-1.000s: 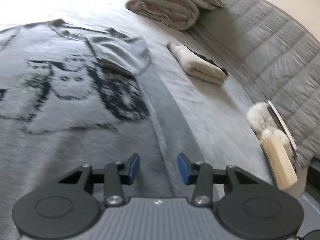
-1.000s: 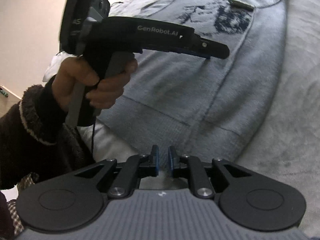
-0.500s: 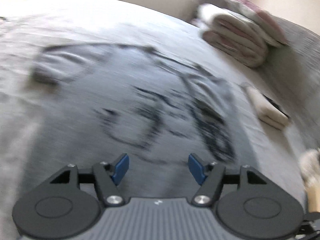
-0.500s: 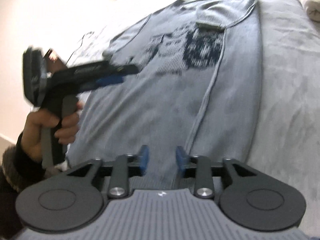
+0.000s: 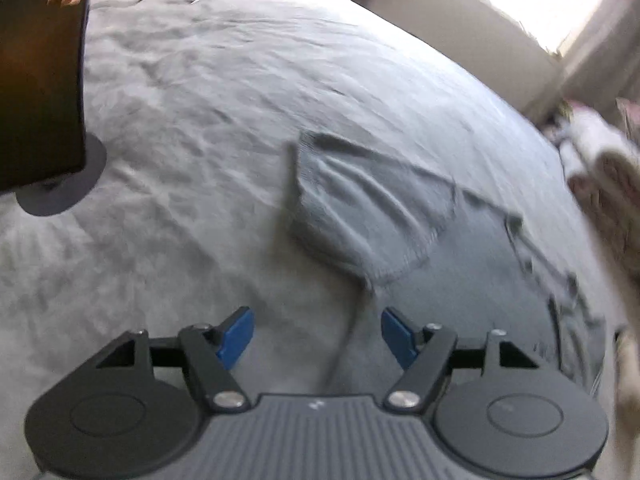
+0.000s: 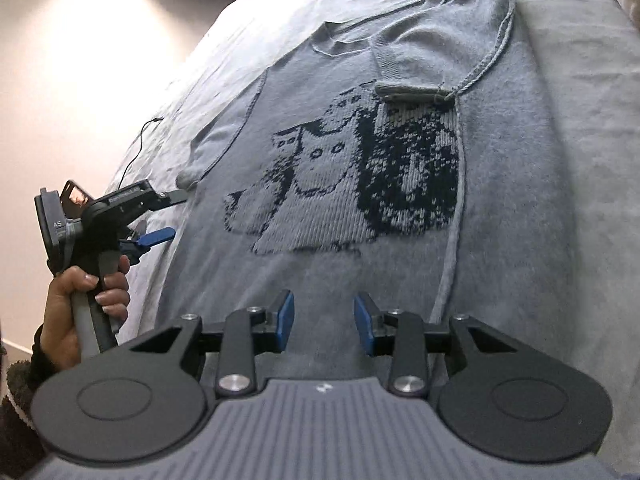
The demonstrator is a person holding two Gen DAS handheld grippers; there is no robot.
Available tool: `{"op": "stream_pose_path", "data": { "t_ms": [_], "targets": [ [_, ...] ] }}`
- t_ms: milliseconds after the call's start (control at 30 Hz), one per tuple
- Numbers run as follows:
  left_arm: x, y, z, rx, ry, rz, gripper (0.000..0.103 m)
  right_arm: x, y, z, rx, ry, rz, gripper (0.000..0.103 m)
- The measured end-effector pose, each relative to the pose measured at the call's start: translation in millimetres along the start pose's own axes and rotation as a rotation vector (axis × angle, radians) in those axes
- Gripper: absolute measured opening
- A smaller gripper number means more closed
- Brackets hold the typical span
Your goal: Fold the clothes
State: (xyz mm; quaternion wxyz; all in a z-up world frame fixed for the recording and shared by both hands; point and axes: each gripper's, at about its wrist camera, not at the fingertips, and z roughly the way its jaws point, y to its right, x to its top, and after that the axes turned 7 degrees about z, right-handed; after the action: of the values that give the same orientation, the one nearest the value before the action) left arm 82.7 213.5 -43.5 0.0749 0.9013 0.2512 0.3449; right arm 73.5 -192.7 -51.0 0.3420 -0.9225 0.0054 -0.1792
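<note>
A grey knitted sweater (image 6: 360, 264) with a dark cat pattern lies flat on the bed. Its right sleeve (image 6: 420, 56) is folded in over the chest. The left sleeve (image 5: 360, 208) still spreads out on the cover. My left gripper (image 5: 318, 338) hovers open just short of that sleeve, beside the sweater's side edge, with nothing between its blue pads. In the right wrist view a hand holds the left gripper (image 6: 172, 216) at the sweater's left side. My right gripper (image 6: 324, 324) stands open over the sweater's lower body, holding nothing.
The grey bed cover (image 5: 180, 140) stretches far to the left. A thin black cable (image 6: 136, 148) lies on it near the far edge. A dark object with a round foot (image 5: 60, 184) stands at the upper left. Folded pale bedding (image 5: 608, 192) lies at the right.
My left gripper swung from the cat pattern over to the spread left sleeve and its jaws widened. The right gripper opened from nearly shut and moved from the hem onto the sweater's body.
</note>
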Motion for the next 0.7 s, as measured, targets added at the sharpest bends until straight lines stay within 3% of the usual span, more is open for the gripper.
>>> {"op": "stream_pose_path", "data": {
  "t_ms": [200,267,333,433,700],
  "targets": [
    [12,-13,16,-0.078,0.110,-0.186,0.071,6,11,0,0.016,0.006,0.034,0.038],
    [12,-14,22,-0.087,0.148,-0.225,0.064,7,12,-2,0.014,0.011,0.037,0.038],
    [12,-11,24,-0.094,0.178,-0.218,0.029,7,11,-3,0.007,0.016,0.029,0.038],
    [11,-4,25,-0.137,0.215,-0.203,0.010,7,11,-5,-0.001,0.021,0.024,0.038],
    [17,36,10,-0.233,0.250,-0.102,0.005,7,13,-7,-0.004,0.028,0.028,0.038]
  ]
}}
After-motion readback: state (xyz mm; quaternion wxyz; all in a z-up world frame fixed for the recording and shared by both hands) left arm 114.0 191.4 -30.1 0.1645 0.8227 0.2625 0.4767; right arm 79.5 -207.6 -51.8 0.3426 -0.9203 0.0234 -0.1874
